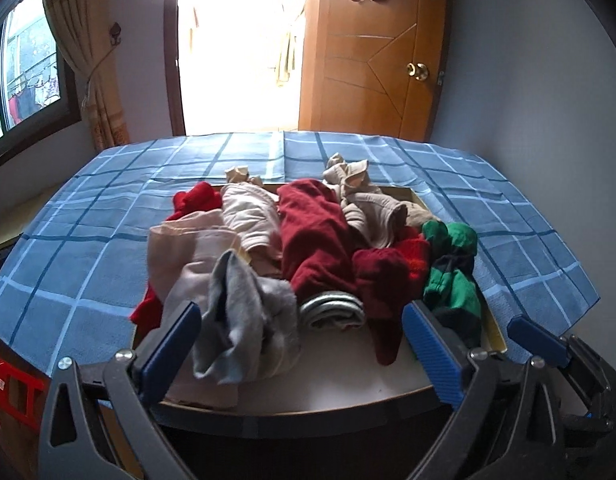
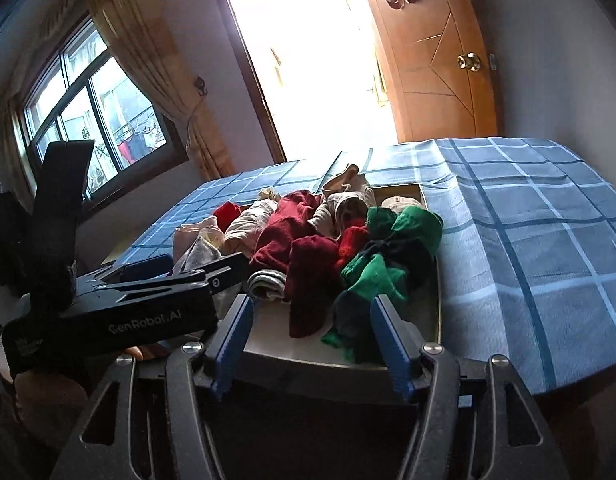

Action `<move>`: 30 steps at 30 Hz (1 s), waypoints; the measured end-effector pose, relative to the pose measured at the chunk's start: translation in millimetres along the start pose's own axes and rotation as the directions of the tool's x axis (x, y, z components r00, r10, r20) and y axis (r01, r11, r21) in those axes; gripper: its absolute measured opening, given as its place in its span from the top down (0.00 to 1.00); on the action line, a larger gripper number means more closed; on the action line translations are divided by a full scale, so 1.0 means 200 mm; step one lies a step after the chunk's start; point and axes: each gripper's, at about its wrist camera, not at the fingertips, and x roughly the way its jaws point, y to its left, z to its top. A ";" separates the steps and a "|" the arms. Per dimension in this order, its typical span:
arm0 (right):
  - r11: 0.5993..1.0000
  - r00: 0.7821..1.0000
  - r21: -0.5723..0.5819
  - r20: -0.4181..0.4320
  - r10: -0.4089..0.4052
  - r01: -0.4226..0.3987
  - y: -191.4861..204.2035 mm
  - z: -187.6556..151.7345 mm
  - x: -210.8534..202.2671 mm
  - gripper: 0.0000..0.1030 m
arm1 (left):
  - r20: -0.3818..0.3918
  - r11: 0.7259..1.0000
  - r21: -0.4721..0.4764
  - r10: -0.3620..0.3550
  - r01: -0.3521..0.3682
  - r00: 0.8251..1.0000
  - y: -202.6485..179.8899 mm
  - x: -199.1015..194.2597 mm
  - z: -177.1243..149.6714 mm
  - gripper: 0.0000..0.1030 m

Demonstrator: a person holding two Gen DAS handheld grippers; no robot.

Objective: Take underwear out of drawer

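Both tongs hover empty at the open drawer: left gripper spread wide, right gripper about half open. Grey underwear lies between the left jaws, untouched; the green-and-navy piece sits just ahead of the right. Risk: tangled garments could drag neighbours out together

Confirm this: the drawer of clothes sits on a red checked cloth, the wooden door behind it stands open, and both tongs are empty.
Wrong on the colour: the checked cloth is blue, as both wrist views show. The rest holds: the drawer sits on it, the wooden door stands open, and the left tongs and right tongs are empty.
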 end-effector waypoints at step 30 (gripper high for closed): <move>0.997 0.978 0.041 0.193 -0.075 0.068 0.14 -0.18 -0.27 0.28 | 0.057 0.996 0.012 0.091 -0.091 0.994 0.08 -0.22 -0.30 0.01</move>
